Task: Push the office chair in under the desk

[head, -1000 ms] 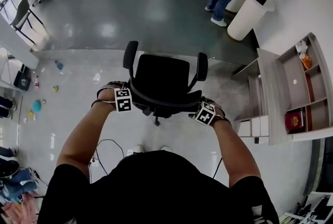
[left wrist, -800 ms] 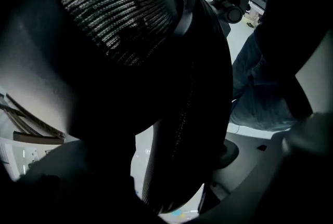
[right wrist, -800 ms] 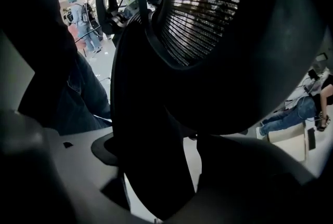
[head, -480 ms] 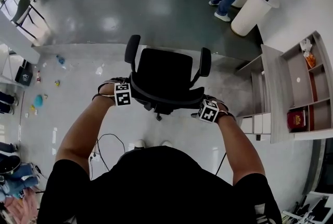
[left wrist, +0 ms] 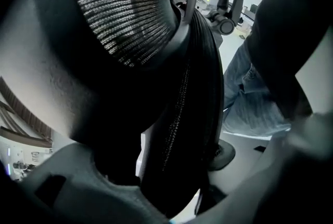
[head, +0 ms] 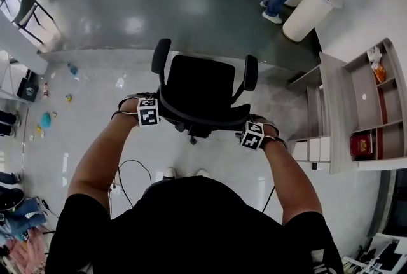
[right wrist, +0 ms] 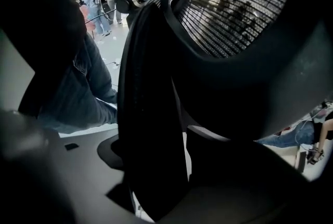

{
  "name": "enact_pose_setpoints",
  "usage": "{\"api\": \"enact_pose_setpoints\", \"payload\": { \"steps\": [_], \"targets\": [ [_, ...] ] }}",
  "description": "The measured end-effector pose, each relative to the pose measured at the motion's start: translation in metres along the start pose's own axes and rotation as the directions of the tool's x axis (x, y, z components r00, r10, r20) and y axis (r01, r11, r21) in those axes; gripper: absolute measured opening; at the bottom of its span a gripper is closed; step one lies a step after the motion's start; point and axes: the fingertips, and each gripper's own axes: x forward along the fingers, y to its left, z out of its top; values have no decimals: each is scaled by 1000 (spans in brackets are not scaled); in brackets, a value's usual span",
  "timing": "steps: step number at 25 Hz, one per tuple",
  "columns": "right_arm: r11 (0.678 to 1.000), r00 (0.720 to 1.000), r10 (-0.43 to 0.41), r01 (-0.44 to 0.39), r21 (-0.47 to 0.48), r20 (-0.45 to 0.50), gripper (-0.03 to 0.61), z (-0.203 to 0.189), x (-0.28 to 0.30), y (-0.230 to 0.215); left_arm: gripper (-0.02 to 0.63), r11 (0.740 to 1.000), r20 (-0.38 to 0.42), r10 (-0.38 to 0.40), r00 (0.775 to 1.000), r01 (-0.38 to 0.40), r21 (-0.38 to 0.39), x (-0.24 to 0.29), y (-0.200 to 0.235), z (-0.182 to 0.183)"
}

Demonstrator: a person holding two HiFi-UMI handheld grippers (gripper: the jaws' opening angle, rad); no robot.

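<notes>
Backrest rim [head: 198, 121] of the office chair [head: 197, 83] sits between the jaws of the left gripper [head: 149, 116] and the right gripper [head: 252, 135], one at each top corner. Both pairs have just been closing, yet light shows beside the rim in each gripper view, so neither has clamped. The chair stands on open floor, well apart from what looks like the desk [head: 332, 114] at right. Best to finish both grips evenly, then push with matched pressure so the chair doesn't swivel.
</notes>
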Motion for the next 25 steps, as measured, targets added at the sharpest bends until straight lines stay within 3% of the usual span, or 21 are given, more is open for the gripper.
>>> {"api": "enact_pose_setpoints", "payload": {
  "steps": [6,25],
  "targets": [
    [1000,999,31,-31,1,-16,270,-2,0,2,255,997,5,67,998,-67,26,1,5,0],
    [996,995,79,-77,33,-56,270,-4,3,14,207,995,-36,62,997,-59,81,3,-1,-8]
  ]
}}
